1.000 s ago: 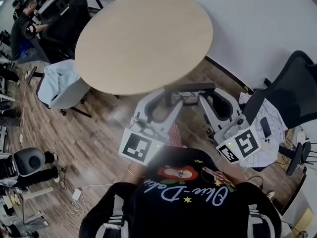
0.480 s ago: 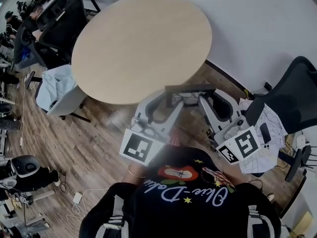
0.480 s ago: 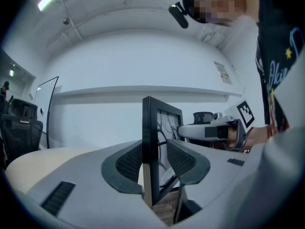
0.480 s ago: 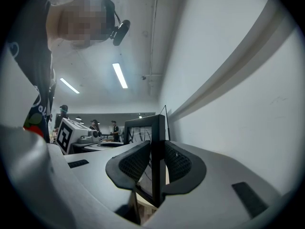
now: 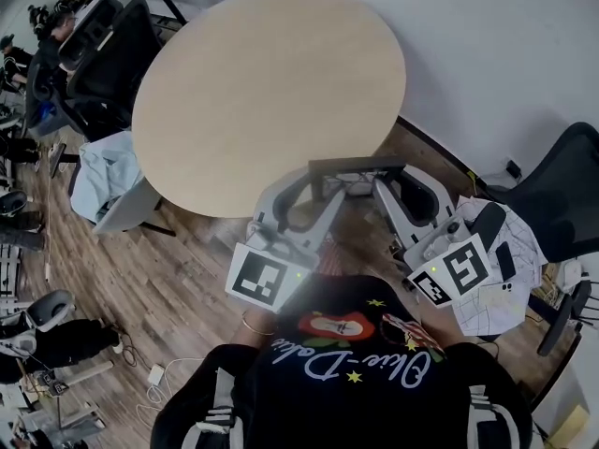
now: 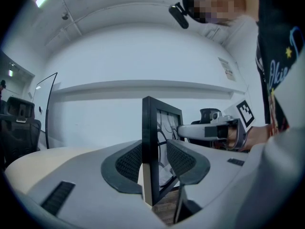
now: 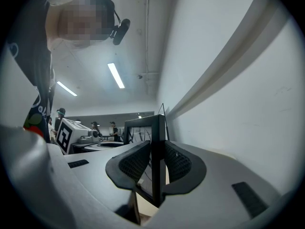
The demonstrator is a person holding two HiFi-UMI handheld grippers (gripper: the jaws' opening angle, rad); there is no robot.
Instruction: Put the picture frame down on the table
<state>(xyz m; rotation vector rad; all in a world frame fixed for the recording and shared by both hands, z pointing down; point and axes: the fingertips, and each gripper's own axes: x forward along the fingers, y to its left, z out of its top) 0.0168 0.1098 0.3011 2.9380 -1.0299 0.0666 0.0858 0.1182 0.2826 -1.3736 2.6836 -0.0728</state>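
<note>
Upright, picture frame (image 5: 356, 167) bridges left claw (image 6: 155, 161), right claw (image 7: 156, 162) (both clamped).

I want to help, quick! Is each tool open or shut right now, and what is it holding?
The left tool is shut on the picture frame.
The right tool is shut on the same picture frame.

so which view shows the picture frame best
The left gripper view: the picture frame stands close, its black edge and part of its face showing. The right gripper view shows the other end, dimmer. The head view catches only its top edge.
</note>
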